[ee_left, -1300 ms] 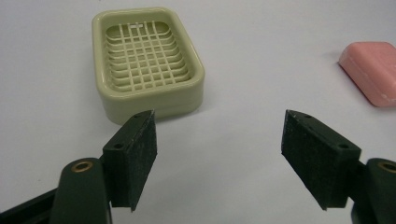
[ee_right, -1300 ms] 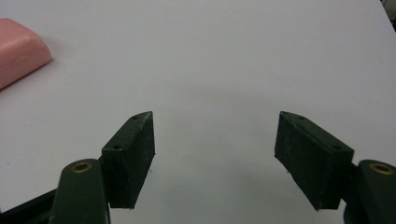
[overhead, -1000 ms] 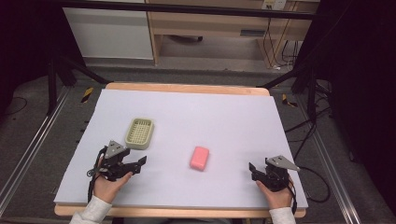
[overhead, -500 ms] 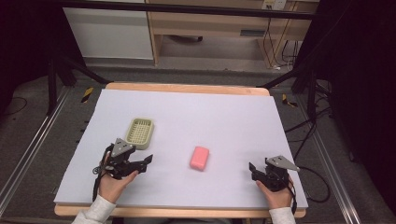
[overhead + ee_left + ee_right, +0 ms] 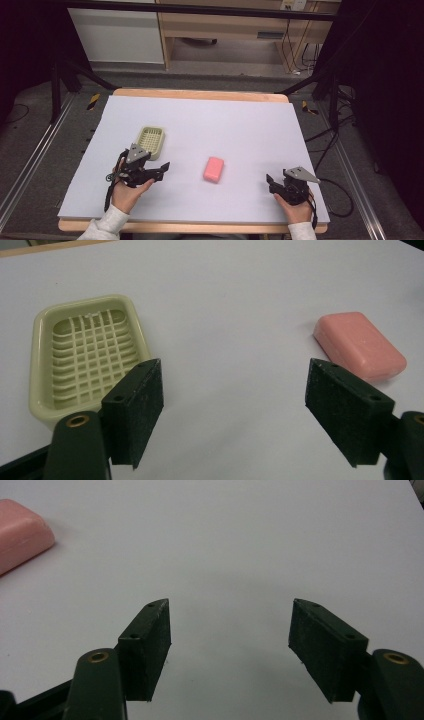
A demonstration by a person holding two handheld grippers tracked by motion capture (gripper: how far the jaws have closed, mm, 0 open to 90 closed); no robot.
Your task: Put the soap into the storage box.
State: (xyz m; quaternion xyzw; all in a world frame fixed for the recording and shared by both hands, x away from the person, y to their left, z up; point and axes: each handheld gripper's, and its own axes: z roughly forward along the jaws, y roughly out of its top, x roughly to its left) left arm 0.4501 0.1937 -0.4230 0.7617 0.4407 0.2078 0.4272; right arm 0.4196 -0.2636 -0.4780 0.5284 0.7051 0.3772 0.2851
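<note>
The left gripper point(image 5: 232, 410) has just been opening, empty, between soap dish point(image 5: 87, 355) and pink soap point(image 5: 360, 345); the right gripper point(image 5: 230, 650) has been narrowing, gap empty.

In the left gripper view, a black pad point(image 5: 135, 407) hid the near right corner of the pale green slatted plastic soap dish point(image 5: 75, 355). In the right gripper view, the rounded pink soap bar point(image 5: 20, 532) was cut off by the left edge.
</note>
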